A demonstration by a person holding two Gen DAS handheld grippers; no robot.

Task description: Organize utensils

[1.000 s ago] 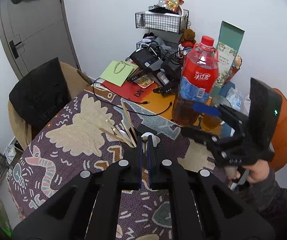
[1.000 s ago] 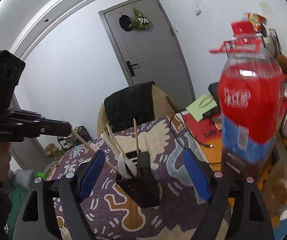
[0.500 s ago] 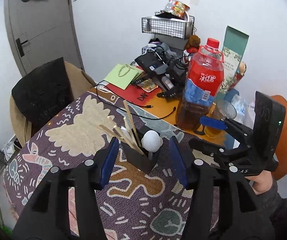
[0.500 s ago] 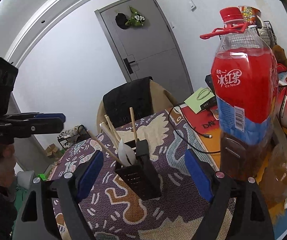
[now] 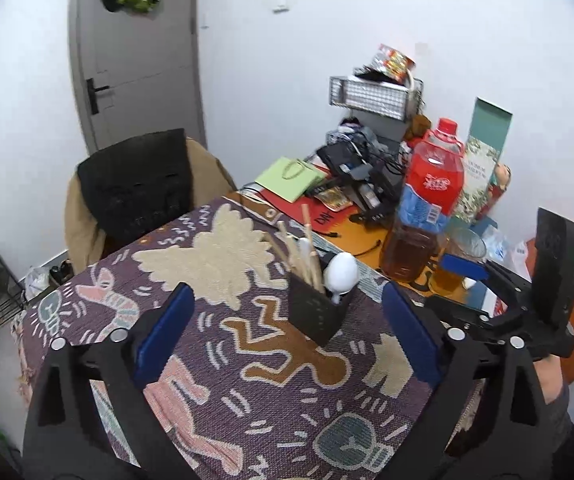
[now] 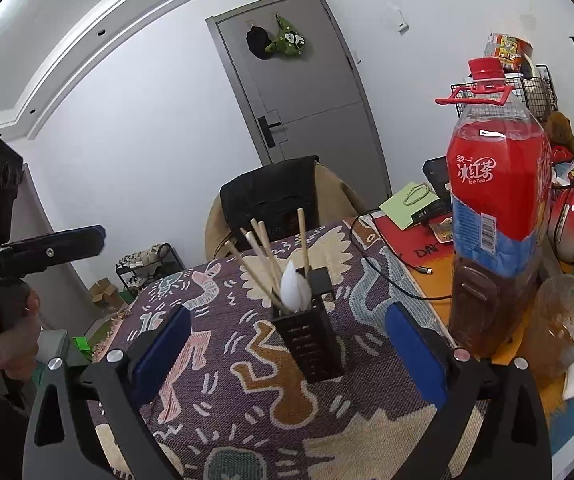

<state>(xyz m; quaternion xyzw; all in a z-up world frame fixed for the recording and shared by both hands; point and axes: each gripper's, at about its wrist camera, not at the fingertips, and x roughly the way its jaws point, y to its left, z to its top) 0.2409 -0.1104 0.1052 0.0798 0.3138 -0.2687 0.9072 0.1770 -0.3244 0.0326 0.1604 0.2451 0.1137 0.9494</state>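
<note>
Released, the left claw [image 5: 287,336] now gapes empty; only the right claw's [image 6: 287,344] view shows cardboard boxes [image 6: 103,292].

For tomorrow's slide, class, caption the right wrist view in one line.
Open right gripper facing black utensil holder with wooden chopsticks and white spoon, beside ice tea bottle.

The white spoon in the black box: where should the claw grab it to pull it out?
Grab the white spoon by its bowl, the only part sticking up above the black holder. Come straight down from above, pinching its thin edges; chopsticks lean close alongside.
</note>
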